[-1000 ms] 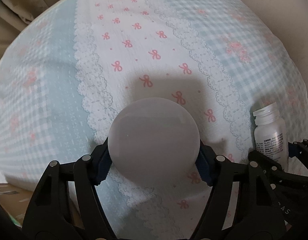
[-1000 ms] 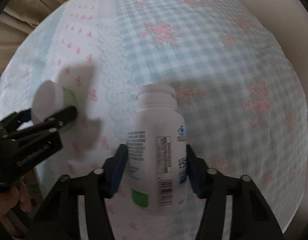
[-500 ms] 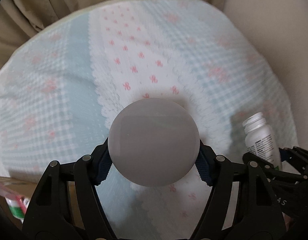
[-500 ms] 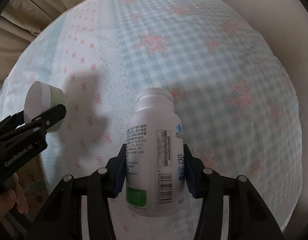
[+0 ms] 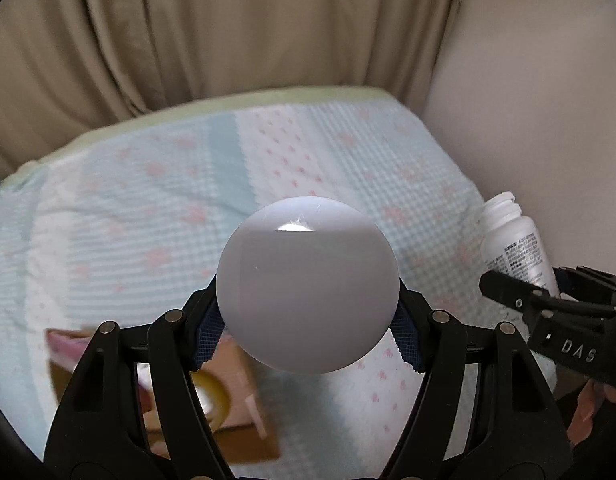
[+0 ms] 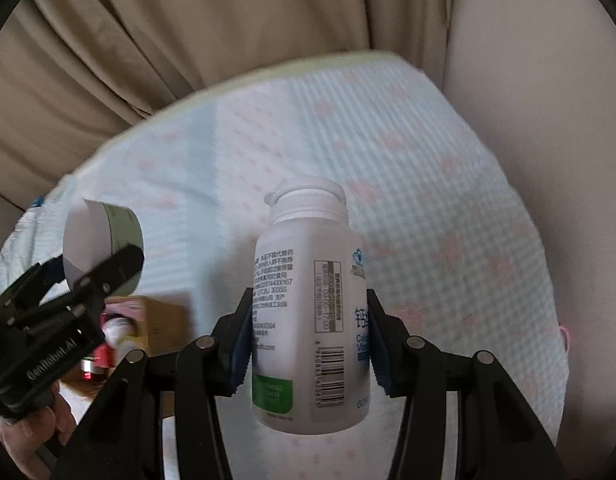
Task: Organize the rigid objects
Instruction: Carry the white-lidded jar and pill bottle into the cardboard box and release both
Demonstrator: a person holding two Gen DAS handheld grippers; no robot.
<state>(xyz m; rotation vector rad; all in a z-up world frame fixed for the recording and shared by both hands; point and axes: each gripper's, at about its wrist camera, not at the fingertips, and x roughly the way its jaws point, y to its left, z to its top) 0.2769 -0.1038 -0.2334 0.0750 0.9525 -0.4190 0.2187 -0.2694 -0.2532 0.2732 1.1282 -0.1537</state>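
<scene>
My left gripper [image 5: 308,320] is shut on a round white-lidded jar [image 5: 308,284], held in the air above the bed; the lid faces the camera. The jar also shows in the right wrist view [image 6: 103,240], with a pale green side. My right gripper [image 6: 310,344] is shut on a white pill bottle [image 6: 308,312] with a printed label and barcode, cap pointing away. The bottle also shows at the right of the left wrist view [image 5: 516,248]. Both are lifted above the bedspread.
A bed with a blue gingham and pink-bow cover [image 5: 147,220] lies below. An open cardboard box [image 5: 235,400] holding small items, including a tape roll, sits beside the bed at lower left, also in the right wrist view [image 6: 147,328]. Beige curtains [image 5: 227,28] hang behind, a wall at right.
Both grippers have risen and tilted up from the bed with their objects held. The curtains and the cardboard box have come into view.
</scene>
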